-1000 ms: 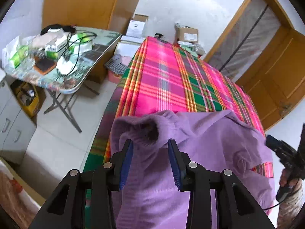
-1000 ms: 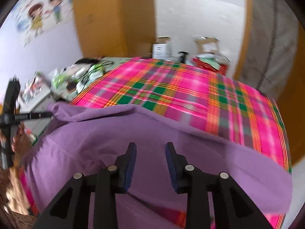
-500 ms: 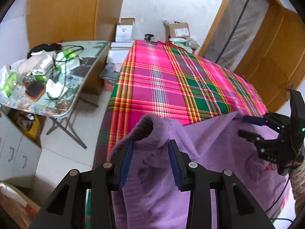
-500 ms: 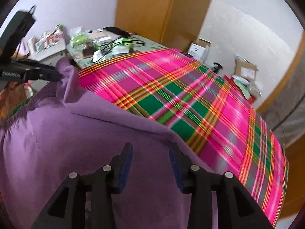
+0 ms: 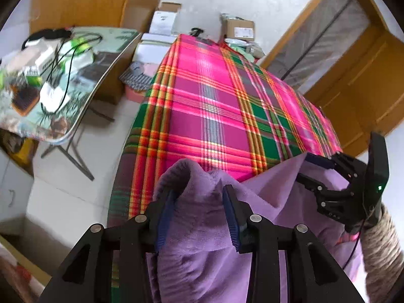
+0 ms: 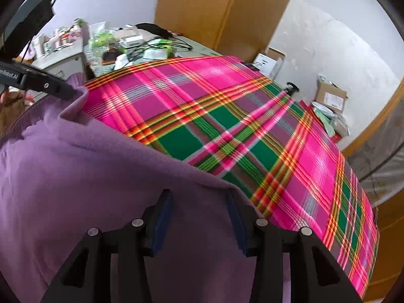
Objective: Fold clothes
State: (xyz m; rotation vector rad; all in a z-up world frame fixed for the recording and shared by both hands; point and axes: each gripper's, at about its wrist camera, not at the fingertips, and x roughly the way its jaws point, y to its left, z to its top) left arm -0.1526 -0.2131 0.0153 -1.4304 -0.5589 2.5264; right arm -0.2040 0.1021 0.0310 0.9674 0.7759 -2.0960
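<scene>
A purple knit sweater point(image 5: 202, 240) is held up over the near end of a bed with a pink, green and orange plaid cover point(image 5: 214, 106). My left gripper point(image 5: 199, 197) is shut on a bunched edge of the sweater. My right gripper point(image 6: 199, 202) is shut on the sweater's point(image 6: 88, 176) upper edge, which runs taut between the two. The right gripper also shows in the left wrist view point(image 5: 313, 169), and the left gripper in the right wrist view point(image 6: 68, 93), each with cloth in its jaws. The sweater's lower part is hidden.
A folding table point(image 5: 106, 58) cluttered with cables and boxes stands left of the bed. Cardboard boxes point(image 5: 237, 29) sit on the floor past the bed's far end. A wooden door point(image 5: 366, 75) is at the right, a wooden wardrobe point(image 6: 214, 12) behind the table.
Both grippers have lifted the sweater's edge higher and pulled it taut between them. The sweater's far edge has drawn back toward me, so more plaid cover shows.
</scene>
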